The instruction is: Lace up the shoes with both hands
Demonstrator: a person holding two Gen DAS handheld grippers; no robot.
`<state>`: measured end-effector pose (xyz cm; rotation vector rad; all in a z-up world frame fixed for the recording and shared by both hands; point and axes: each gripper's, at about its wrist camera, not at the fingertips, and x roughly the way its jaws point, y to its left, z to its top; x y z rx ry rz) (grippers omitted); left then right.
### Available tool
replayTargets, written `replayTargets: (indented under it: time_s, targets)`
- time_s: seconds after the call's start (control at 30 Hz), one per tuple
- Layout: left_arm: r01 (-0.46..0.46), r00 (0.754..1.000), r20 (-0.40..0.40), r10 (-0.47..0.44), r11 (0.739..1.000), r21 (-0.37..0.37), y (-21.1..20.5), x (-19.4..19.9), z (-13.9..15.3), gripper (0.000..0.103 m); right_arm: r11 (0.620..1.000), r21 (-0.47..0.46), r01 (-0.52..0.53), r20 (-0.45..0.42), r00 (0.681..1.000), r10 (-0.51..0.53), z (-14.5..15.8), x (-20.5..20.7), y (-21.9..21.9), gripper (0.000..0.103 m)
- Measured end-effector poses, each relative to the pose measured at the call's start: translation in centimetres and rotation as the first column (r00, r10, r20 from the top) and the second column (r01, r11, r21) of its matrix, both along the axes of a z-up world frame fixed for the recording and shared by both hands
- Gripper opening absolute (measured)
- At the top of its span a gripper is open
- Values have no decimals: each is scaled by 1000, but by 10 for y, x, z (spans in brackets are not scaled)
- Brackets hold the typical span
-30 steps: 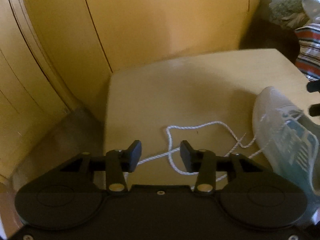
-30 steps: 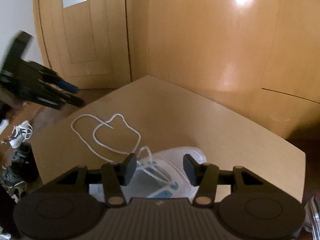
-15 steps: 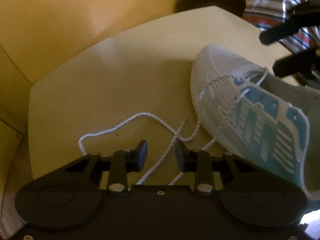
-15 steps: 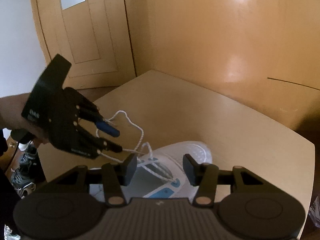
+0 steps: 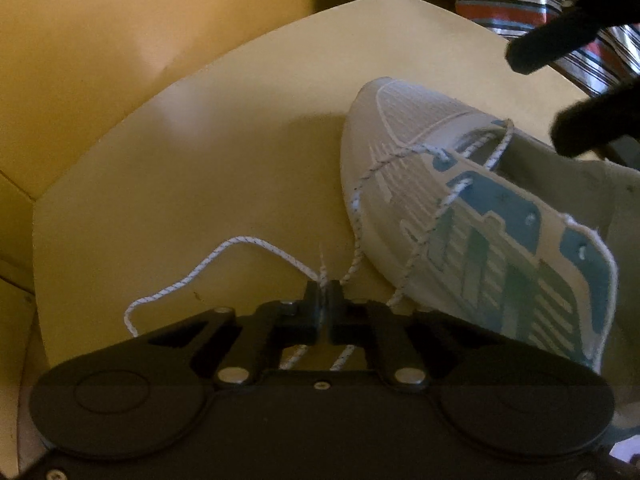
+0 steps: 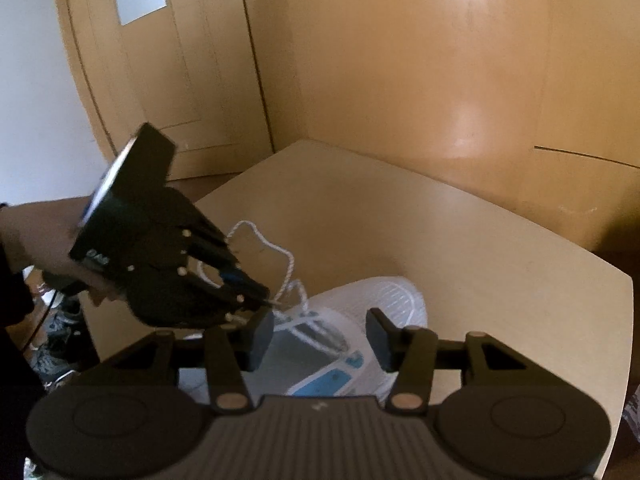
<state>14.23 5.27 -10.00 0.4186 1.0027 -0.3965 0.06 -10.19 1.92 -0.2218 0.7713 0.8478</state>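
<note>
A white and blue sneaker (image 5: 440, 200) lies on the tan table (image 5: 200, 160), toe toward the far wall. Its white speckled lace (image 5: 224, 248) runs through the front eyelets and loops over the table to the left. My left gripper (image 5: 325, 298) is shut on the lace near its frayed tip, just beside the shoe's toe. From the right wrist view, the left gripper (image 6: 266, 300) pinches the lace (image 6: 280, 252) left of the sneaker (image 6: 384, 300). My right gripper (image 6: 318, 340) hovers open above the shoe's tongue, holding nothing. Its dark fingers (image 5: 552, 48) show at the top right.
Wooden wall panels (image 6: 400, 80) and a door (image 6: 160, 60) close in the table's far sides. A striped cloth (image 5: 520, 4) lies beyond the far right corner. Other shoes (image 6: 60, 344) sit on the floor at the left. A person's hand (image 6: 36, 232) grips the left tool.
My left gripper swung right toward the sneaker, came down over the lace and closed on it near the tip. The right gripper stayed open above the shoe.
</note>
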Motion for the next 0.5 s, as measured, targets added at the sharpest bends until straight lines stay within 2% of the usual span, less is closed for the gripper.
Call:
replayTargets:
  time_s: [0.1,0.2,0.23,0.27,0.33,0.4,0.5]
  targets:
    - [-22,995,94,28,998,-56,6,-5,37,1,1000,25,16,6,1000,-16,1,-7,-4,52]
    - [7,978,206,23,990,-144,6,-16,71,1,987,143,75,-53,996,-68,6,-3,-15,49]
    - [25,973,232,16,984,-176,5,-20,80,1,977,184,103,-80,993,-90,8,0,-19,45]
    - [43,969,249,6,980,-193,3,-23,85,1,964,227,138,-111,987,-115,8,4,-24,40]
    - [88,961,276,-33,978,-191,-5,-32,89,1,927,309,212,-179,970,-162,9,12,-33,40]
    - [117,957,283,-61,976,-185,-11,-38,89,1,874,380,302,-272,940,-207,6,20,-44,40]
    - [158,951,291,-100,971,-180,-23,-41,83,1,803,435,408,-389,889,-241,-2,29,-58,40]
